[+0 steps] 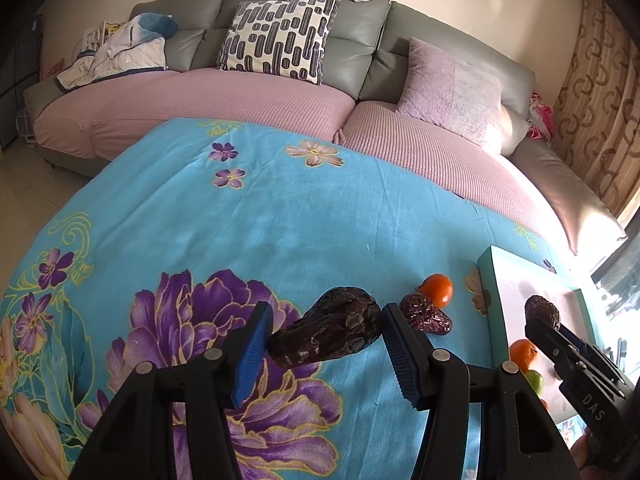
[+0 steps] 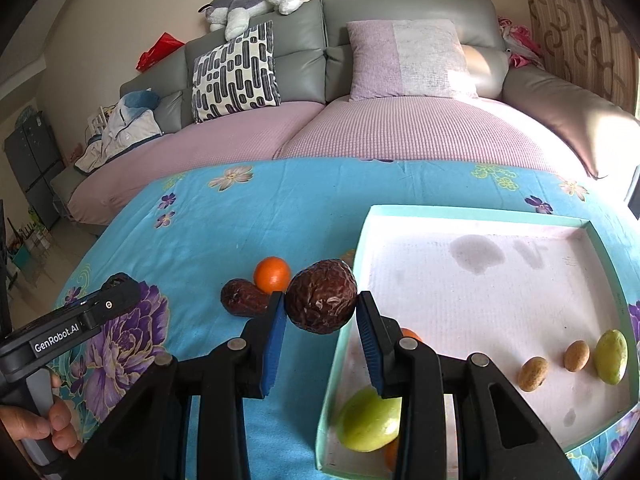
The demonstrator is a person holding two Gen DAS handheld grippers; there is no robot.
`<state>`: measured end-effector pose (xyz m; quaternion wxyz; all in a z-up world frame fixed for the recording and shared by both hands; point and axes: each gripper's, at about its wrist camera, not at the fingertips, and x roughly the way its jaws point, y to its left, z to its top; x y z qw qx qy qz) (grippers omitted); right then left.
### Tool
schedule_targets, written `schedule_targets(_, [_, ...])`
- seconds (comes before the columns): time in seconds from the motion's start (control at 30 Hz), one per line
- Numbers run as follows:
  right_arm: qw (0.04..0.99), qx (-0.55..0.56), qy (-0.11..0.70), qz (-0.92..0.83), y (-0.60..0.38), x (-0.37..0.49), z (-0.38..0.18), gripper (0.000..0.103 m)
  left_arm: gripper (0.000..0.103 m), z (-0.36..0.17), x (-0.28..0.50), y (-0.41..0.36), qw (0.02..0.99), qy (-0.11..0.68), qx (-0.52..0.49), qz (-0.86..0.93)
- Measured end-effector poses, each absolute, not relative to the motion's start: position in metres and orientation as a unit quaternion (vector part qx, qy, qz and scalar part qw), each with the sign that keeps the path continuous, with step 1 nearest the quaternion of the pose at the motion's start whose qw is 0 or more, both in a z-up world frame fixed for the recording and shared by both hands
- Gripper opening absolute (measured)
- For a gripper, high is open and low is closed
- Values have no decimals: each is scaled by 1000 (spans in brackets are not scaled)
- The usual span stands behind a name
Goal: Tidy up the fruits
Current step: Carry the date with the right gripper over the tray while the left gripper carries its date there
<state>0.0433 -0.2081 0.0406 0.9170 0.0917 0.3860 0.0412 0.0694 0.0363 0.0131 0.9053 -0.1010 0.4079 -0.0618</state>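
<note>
My left gripper (image 1: 326, 344) is shut on a long dark date (image 1: 328, 332), held end to end between its blue pads above the blue flowered cloth (image 1: 240, 220). My right gripper (image 2: 322, 320) is shut on a rounder wrinkled date (image 2: 320, 300), held at the left rim of the white tray (image 2: 480, 214). Another date (image 2: 242, 298) and a small orange (image 2: 272, 274) lie on the cloth just left of the tray. Inside the tray are a green fruit (image 2: 368, 420), an orange (image 2: 410, 334) partly hidden by my finger, two small brown fruits (image 2: 532, 374) and a yellow-green fruit (image 2: 610, 356).
A grey sofa with pink covers (image 2: 400, 132) runs behind the table, carrying cushions (image 2: 234, 72) and a plush toy (image 2: 256, 0). A person's hand (image 2: 60, 420) grips the left gripper's handle (image 2: 60, 336). A curtain (image 1: 600, 100) hangs at the right.
</note>
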Motion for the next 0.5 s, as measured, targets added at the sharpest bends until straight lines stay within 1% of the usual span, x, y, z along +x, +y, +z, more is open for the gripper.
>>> schedule_targets(0.27, [913,128,386,-27,-271,35,40,37,59,17,66,2,904,409,-72,-99])
schedule_targets(0.5, [909,155,373,-98,-328,25,41,37,59,26,70,-44,898,411,-43,-154])
